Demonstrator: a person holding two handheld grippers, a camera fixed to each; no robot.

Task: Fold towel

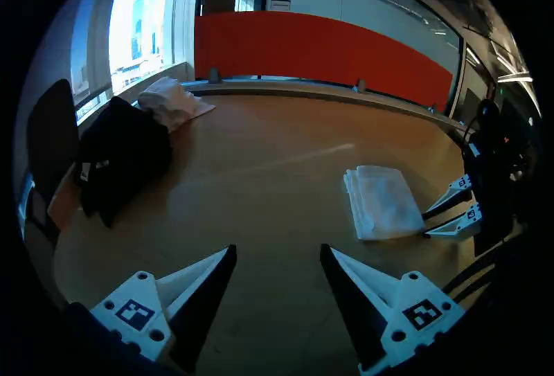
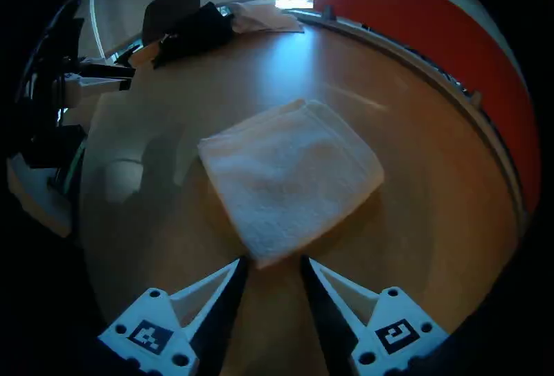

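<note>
A white towel (image 2: 291, 175), folded into a thick square, lies flat on the wooden table (image 2: 415, 189). My right gripper (image 2: 273, 262) is open, and the towel's nearest corner sits just between its fingertips; neither finger presses on it. In the left gripper view the same towel (image 1: 382, 201) lies to the right, with the right gripper (image 1: 443, 215) at its far-right edge. My left gripper (image 1: 277, 251) hovers open over bare tabletop, well apart from the towel, with nothing between its fingers. The right gripper view shows the left gripper (image 2: 114, 76) at the upper left.
A black bag or garment (image 1: 121, 154) sits at the table's left side, with a pile of white cloth (image 1: 170, 102) behind it. A dark chair (image 1: 48, 133) stands at the left edge. A red partition (image 1: 311, 47) runs along the far edge.
</note>
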